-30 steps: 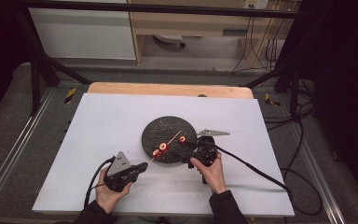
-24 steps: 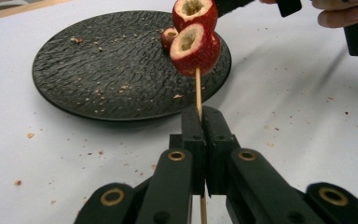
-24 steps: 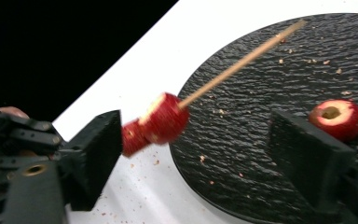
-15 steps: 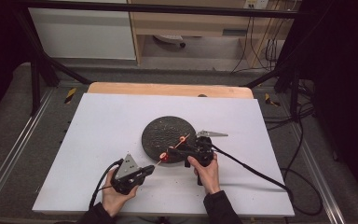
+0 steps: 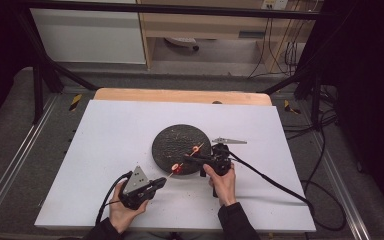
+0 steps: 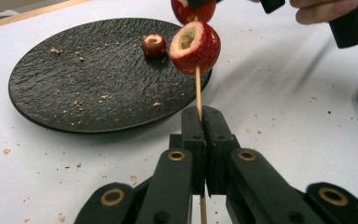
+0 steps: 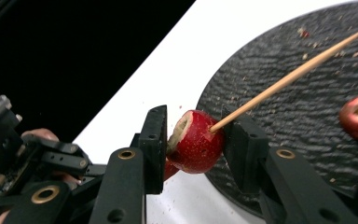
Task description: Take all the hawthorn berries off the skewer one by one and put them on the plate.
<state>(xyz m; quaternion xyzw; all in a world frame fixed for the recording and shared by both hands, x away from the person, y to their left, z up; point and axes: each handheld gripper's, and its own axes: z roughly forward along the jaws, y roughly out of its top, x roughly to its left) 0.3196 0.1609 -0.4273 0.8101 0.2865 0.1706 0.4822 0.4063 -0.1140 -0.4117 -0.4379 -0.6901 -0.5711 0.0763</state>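
- Clamped tight, the left gripper [image 6: 200,121] has its two black jaws pressed together on the lower part of a thin wooden skewer [image 6: 197,88], which runs up between them towards the plate.
- Its tip carries one cored red fruit [image 6: 195,46], hollow end up, hanging just past the near rim of the black plate [image 6: 51,107].
- On the right gripper [image 7: 193,140], the jaws have just been closing around a second red fruit [image 7: 196,147]; in the right gripper view one jaw sits against its far side and the other looks just short of the cut face, so I cannot tell whether the grip is firm.
- That fruit sits on the skewer too, with the stick emerging from it across the plate.
- One more loose fruit [image 6: 154,44] lies on the plate, towards its far side, among crumbs.
- From the high view, the plate [image 5: 167,145] rests near the middle of the white table [image 5: 110,130], both hands [image 5: 224,182] working at its near edge.
- Risks as I judge them:
  - Squeezing harder could crush or split the hollowed fruit, since its cored wall is thin.
  - If the two hands drift out of line, the slender skewer may bend or snap between the grips.
  - Pushing off-axis could drive the point through the fruit's side instead of its core.
  - A loose hold would let the fruit spin or slide and drop to the table.
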